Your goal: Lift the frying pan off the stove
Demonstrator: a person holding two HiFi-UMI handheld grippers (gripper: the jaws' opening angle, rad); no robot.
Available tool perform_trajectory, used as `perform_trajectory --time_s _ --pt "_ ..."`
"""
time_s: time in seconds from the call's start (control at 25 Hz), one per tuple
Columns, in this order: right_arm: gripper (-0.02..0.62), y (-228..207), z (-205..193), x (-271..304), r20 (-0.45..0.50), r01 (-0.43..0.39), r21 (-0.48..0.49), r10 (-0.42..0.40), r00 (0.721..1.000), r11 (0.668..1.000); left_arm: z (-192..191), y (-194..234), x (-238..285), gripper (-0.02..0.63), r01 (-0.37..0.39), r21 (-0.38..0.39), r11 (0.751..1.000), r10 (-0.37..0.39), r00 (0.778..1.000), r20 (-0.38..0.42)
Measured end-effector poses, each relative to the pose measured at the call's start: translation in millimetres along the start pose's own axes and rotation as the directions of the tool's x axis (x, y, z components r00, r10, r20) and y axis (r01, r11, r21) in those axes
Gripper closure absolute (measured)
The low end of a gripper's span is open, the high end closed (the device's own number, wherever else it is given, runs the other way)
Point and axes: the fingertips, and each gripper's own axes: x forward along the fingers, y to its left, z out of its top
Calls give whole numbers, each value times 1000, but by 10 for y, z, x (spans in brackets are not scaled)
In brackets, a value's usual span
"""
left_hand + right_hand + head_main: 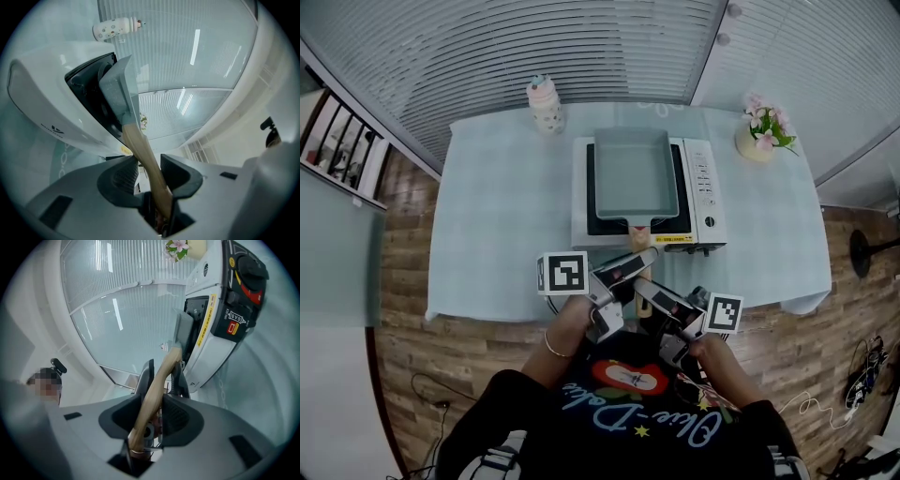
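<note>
A grey square frying pan (633, 173) sits on the white tabletop stove (703, 187), its wooden handle (639, 236) pointing toward me. Both grippers meet at that handle near the table's front edge. My left gripper (639, 261) comes in from the left. In the left gripper view the handle (140, 145) runs between its pads, and my left gripper (149, 171) is shut on it. My right gripper (645, 292) sits just behind. In the right gripper view the handle (161, 371) passes between its pads too, and my right gripper (152, 411) is shut on it, the left gripper's fingers showing beyond.
A spotted white bottle (545, 103) stands at the back left of the pale blue table (487, 244). A flower pot (761, 131) stands at the back right. The stove's knob and red lever (248, 282) are on its right front. The table's front edge (487, 314) is just ahead of my hands.
</note>
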Motion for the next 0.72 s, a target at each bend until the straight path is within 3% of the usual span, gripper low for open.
perform_trajectory --time_s 0.72 --pt "460 350 36 94 5 -81 -79 81 997 994 93 -400 -51 465 16 143 990 -17 1000 7"
